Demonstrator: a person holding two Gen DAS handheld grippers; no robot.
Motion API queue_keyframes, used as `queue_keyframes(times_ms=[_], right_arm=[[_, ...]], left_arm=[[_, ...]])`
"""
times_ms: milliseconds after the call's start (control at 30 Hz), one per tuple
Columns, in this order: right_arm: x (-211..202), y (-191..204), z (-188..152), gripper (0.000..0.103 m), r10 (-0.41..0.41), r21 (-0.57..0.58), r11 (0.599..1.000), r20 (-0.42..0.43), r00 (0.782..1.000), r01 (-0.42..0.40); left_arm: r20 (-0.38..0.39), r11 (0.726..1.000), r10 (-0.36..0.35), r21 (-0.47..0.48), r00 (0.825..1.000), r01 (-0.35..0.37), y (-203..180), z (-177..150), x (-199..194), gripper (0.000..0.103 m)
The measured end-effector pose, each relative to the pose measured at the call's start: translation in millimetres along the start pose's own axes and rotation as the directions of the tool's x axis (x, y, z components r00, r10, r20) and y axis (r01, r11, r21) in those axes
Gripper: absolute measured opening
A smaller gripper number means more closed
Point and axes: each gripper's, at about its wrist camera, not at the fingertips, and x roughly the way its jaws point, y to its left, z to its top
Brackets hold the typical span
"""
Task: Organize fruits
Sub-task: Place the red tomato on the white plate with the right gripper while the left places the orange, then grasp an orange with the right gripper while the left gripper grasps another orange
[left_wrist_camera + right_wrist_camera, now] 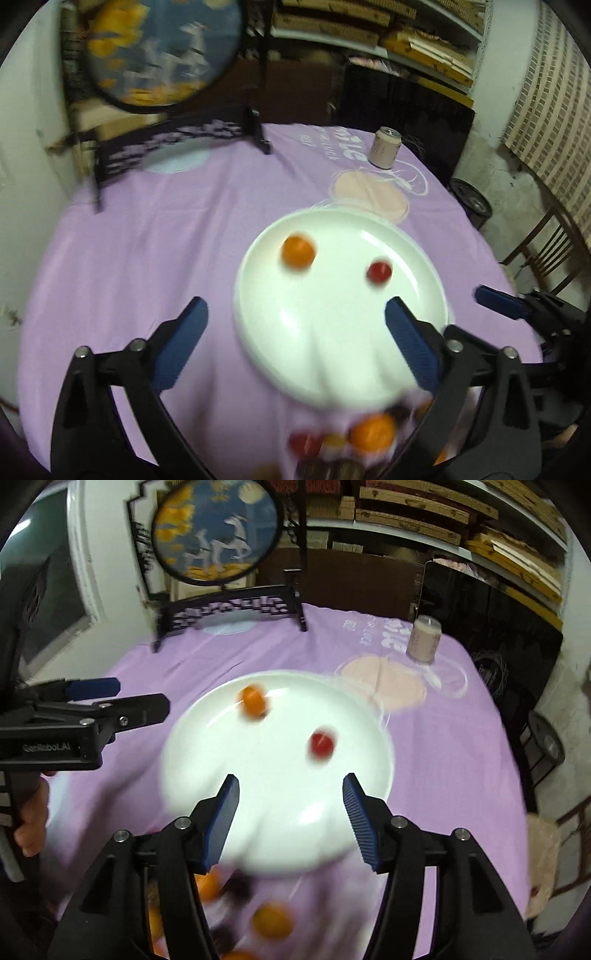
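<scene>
2 fruits, an orange [298, 253] and a red tomato [379, 272], lie apart on the white plate [424, 266]. Both the left gripper [295, 325] and right gripper [290, 805] hover over its near rim, jaws spread, empty. More fruit [372, 434] lies blurred on the purple tablecloth [147, 236].

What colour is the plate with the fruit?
The round plate is plain white, clearest in the right wrist view.

Black plastic grippers with blue jaws

The left gripper [295, 317] and right gripper [290, 790] had black angular frames, silver screws at the joints and ribbed blue pads; one side bore pale lettering, and a bare hand [31, 823] showed skin.
</scene>
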Motion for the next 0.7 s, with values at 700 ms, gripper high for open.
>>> queue_keyframes(times_ms=[700], right_arm=[[-20.1,32.3,-144.2,0.059,-0.025,0.107,0.994,-0.114,0.993,0.038]], left_arm=[[-0.05,0.999,-0.025,0.041,0.998,0.027,-5.8,-183.5,-73.8,0.099]])
